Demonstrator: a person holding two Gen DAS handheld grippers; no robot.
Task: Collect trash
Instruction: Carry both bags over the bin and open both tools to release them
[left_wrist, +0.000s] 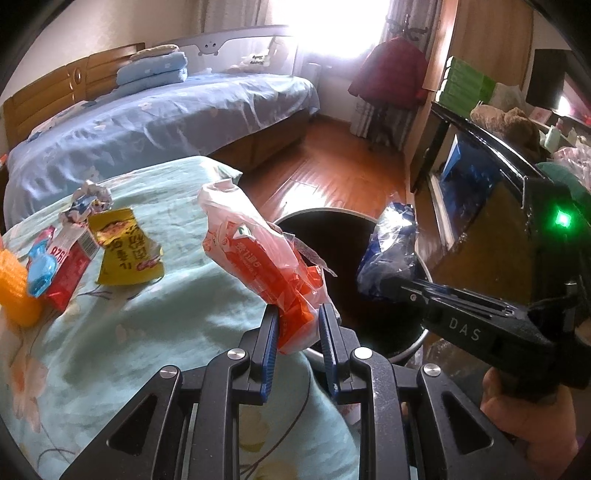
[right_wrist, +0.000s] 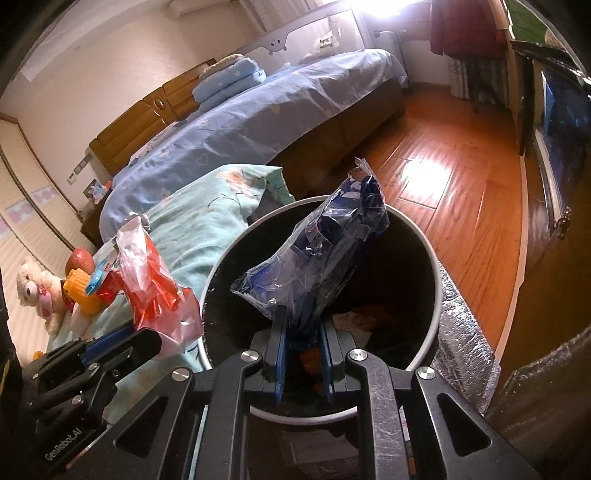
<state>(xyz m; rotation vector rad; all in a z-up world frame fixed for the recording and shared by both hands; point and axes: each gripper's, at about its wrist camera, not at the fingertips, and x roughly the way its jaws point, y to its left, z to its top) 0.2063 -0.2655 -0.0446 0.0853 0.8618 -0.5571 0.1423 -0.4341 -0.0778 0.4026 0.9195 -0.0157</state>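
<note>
My left gripper (left_wrist: 297, 314) is shut on an orange and clear plastic wrapper (left_wrist: 258, 258) and holds it up at the edge of the bed, beside the round black trash bin (left_wrist: 317, 218). My right gripper (right_wrist: 301, 321) is shut on a blue and clear plastic wrapper (right_wrist: 325, 254) and holds it over the open bin (right_wrist: 436, 266). The right gripper (left_wrist: 384, 284) with its blue wrapper (left_wrist: 391, 243) shows at the right of the left wrist view. The left gripper's orange wrapper (right_wrist: 155, 280) shows at the left of the right wrist view.
On the teal bedspread (left_wrist: 147, 332) lie a yellow snack bag (left_wrist: 125, 251), a red carton (left_wrist: 70, 269), crumpled paper (left_wrist: 88, 203), a blue clip (left_wrist: 38, 273) and an orange object (left_wrist: 14, 291). A plush bear (right_wrist: 37, 295) sits far left. A blue bed (left_wrist: 147, 122), wood floor (right_wrist: 443, 177) and cabinet (left_wrist: 480, 192) surround.
</note>
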